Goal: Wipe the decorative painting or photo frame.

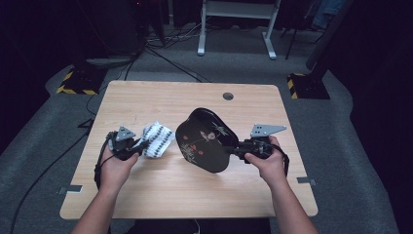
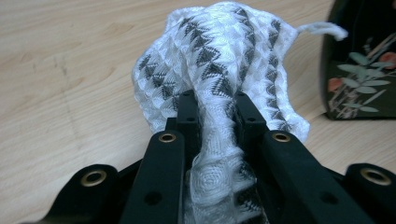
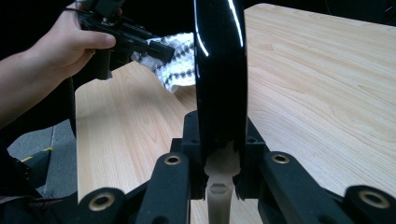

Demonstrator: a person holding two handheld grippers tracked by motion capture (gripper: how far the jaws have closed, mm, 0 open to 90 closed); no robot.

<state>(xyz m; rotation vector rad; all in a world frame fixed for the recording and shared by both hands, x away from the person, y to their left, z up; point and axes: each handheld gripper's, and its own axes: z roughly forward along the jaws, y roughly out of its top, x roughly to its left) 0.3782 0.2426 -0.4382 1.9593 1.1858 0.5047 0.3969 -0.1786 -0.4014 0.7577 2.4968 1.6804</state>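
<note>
high view: a person at a wooden table point(image 1: 146, 190) works with a claw in each hand. the left claw point(image 1: 140, 146) pinches a bunched white cloth with a grey zigzag pattern point(image 1: 158, 139), held just left of a black lacquered tray point(image 1: 204, 139). the tray, painted with red flowers and pale leaves, is tilted up over the middle of the table, gripped at its right edge by the right claw point(image 1: 233, 150). cloth and tray sit just beside each other; contact cannot be told. left gripper view: the cloth point(image 2: 219, 70) is squeezed between the 2 black jaws, the tray point(image 2: 359, 70) to its right. right gripper view: the jaws clamp the tray's glossy rim point(image 3: 219, 70), seen edge-on, with the left claw point(image 3: 163, 50) and cloth point(image 3: 182, 65) beyond the tray.
</note>
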